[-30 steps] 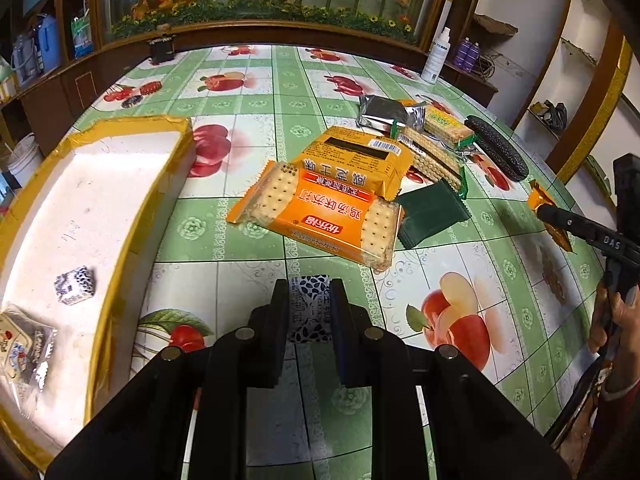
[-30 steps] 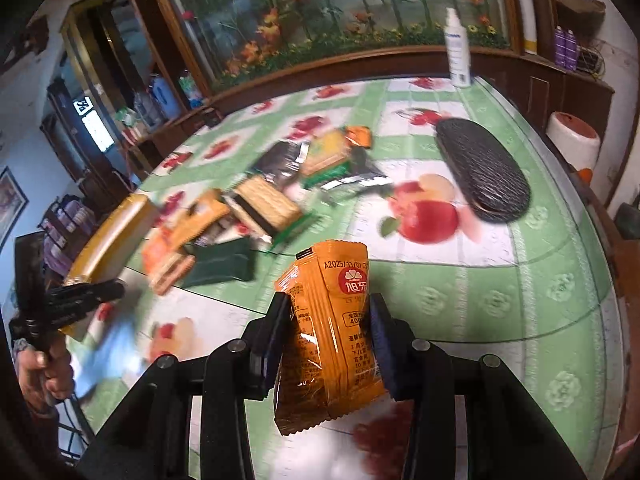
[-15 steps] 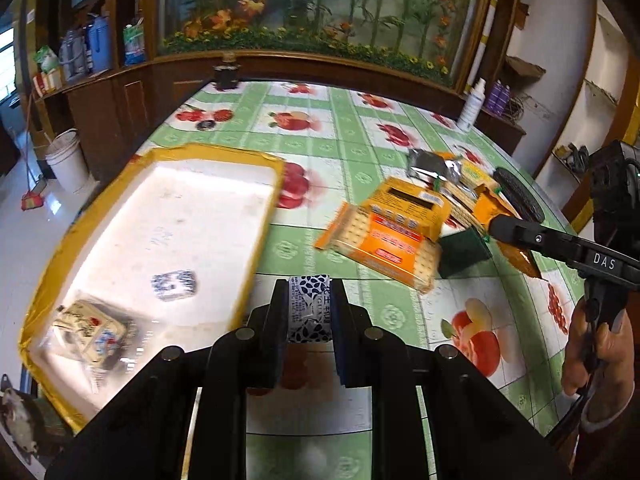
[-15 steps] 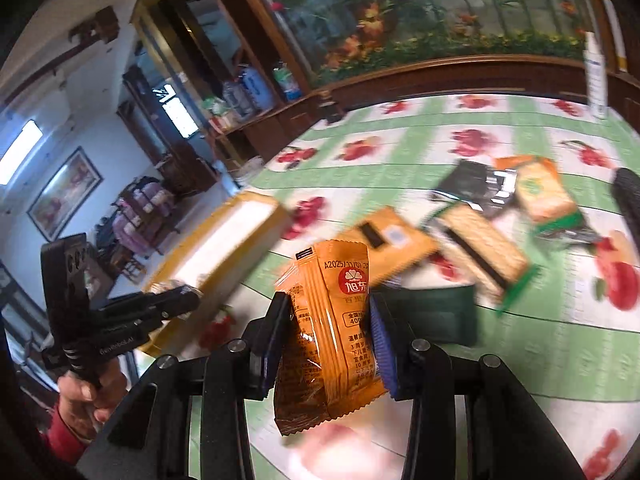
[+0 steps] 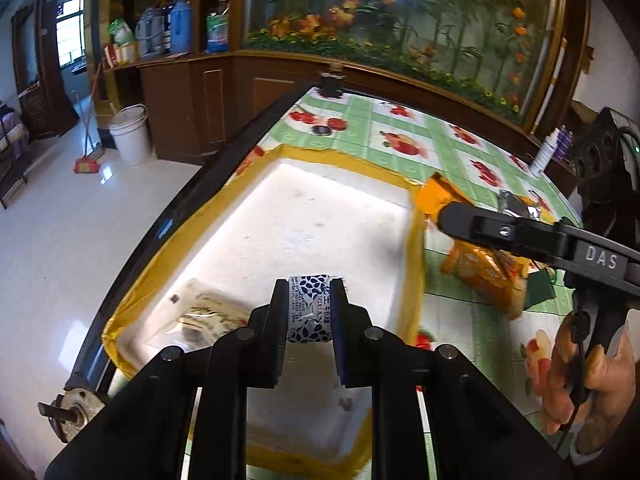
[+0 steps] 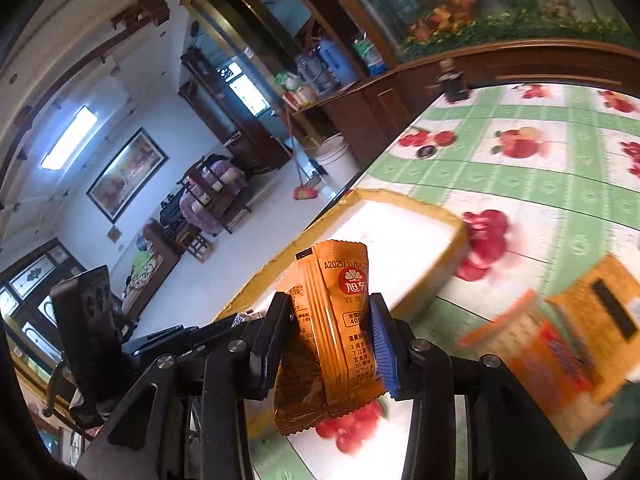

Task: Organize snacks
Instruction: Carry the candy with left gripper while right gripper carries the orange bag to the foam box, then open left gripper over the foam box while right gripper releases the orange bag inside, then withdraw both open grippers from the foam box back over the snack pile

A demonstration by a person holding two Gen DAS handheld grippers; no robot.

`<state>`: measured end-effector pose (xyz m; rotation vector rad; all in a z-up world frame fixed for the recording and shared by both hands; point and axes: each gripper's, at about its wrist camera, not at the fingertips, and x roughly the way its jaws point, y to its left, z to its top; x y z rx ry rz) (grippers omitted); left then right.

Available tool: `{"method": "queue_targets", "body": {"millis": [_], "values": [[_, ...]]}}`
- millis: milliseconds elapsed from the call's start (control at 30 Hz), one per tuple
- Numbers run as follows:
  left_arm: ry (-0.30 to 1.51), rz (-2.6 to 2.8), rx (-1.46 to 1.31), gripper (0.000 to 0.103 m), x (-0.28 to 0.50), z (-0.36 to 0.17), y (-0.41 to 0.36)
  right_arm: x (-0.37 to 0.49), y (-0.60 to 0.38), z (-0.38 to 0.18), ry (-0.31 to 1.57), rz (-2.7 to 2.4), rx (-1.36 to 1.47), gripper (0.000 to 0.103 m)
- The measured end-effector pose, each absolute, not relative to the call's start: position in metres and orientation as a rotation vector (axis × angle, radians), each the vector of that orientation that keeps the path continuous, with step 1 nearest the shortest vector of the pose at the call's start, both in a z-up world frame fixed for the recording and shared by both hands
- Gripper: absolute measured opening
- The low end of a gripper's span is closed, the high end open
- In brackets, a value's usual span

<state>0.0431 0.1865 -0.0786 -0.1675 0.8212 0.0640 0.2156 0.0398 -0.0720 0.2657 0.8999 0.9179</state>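
My left gripper (image 5: 309,312) is shut on a small blue-and-white patterned packet (image 5: 309,307) and hangs over the white foam tray with a yellow taped rim (image 5: 414,240). A clear-wrapped snack (image 5: 204,314) lies in the tray's near left corner. My right gripper (image 6: 330,328) is shut on an orange snack pouch (image 6: 334,332), upright between its pads, near the tray (image 6: 400,196). In the left wrist view the right gripper (image 5: 444,216) reaches in from the right with the orange pouch (image 5: 436,196) at the tray's right rim, a hand (image 5: 580,364) on its handle.
Orange cracker packs (image 6: 560,344) and a dark green packet (image 5: 540,286) lie on the fruit-print tablecloth (image 6: 532,176) right of the tray. The table edge (image 5: 192,196) runs along the tray's left side, with floor, a white bucket (image 5: 130,134) and a broom beyond.
Both grippers swung left from the snack pile to the tray, each keeping its packet. The left one now hangs over the tray's inside; the right one has come to the tray's right rim.
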Motion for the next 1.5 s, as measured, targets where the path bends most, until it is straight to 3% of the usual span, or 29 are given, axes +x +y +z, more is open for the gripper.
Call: {"method": "queue_targets", "body": {"millis": [333, 400, 433, 533, 567, 733, 867, 1067, 1500], "values": [[0.874, 0.082, -0.150, 0.017, 0.050, -0.100, 0.191, 0.231, 0.112, -0.109, 0.965, 0.882, 0.090, 0.041], [0.886, 0.085, -0.138, 0.018, 0.050, -0.102, 0.189, 0.232, 0.113, -0.114, 0.983, 0.878, 0.091, 0.047], [0.892, 0.097, -0.126, 0.022, 0.050, -0.103, 0.188, 0.232, 0.113, -0.114, 0.977, 0.880, 0.095, 0.049], [0.880, 0.115, -0.128, 0.064, 0.048, -0.101, 0.189, 0.233, 0.108, -0.111, 0.972, 0.877, 0.115, 0.058], [0.867, 0.119, -0.134, 0.072, 0.046, -0.098, 0.189, 0.231, 0.103, -0.108, 0.968, 0.869, 0.125, 0.059], [0.810, 0.108, -0.172, 0.073, 0.036, -0.082, 0.189, 0.231, 0.050, -0.099, 0.951, 0.854, 0.298, 0.062], [0.784, 0.062, -0.212, 0.073, 0.035, -0.072, 0.175, 0.218, -0.023, -0.089, 0.892, 0.809, 0.490, 0.075], [0.792, -0.045, -0.163, 0.073, 0.050, -0.058, 0.115, 0.190, -0.135, -0.078, 0.753, 0.718, 0.734, 0.085], [0.845, -0.239, -0.061, 0.073, 0.049, -0.042, -0.004, 0.120, -0.303, -0.057, 0.315, 0.574, 1.008, 0.087]]}}
